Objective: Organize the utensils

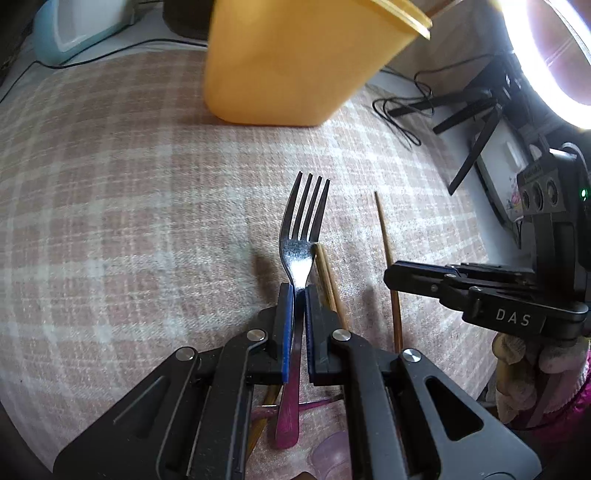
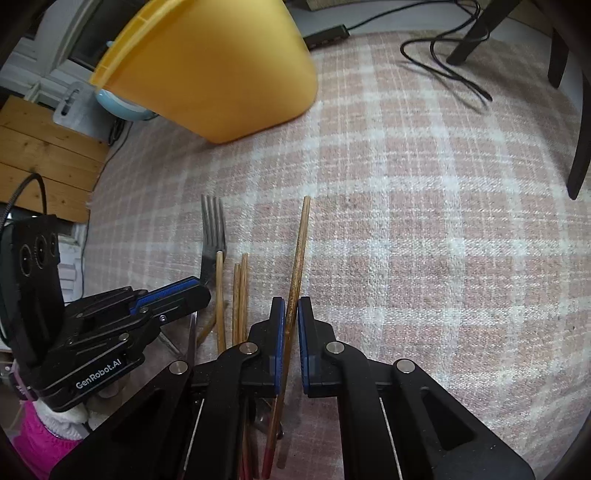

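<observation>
My left gripper (image 1: pixel 299 290) is shut on a steel fork (image 1: pixel 304 225) with a pink handle, tines pointing forward above the cloth; the fork also shows in the right wrist view (image 2: pixel 212 236). My right gripper (image 2: pixel 291 301) is shut on a single wooden chopstick (image 2: pixel 298 254) with a red end, pointing forward. That gripper shows at the right of the left wrist view (image 1: pixel 417 275), next to a chopstick (image 1: pixel 386 251). A yellow tub (image 1: pixel 295 62) stands ahead of both grippers (image 2: pixel 221 70). Several loose chopsticks (image 2: pixel 238 295) lie between the grippers.
A pink plaid cloth (image 1: pixel 129 206) covers the table. Black cables (image 2: pixel 443 62) and dark tripod legs (image 1: pixel 476 122) are at the far right. A bright ring light (image 1: pixel 554 55) stands at top right. A pale blue container (image 1: pixel 66 29) sits at the far left.
</observation>
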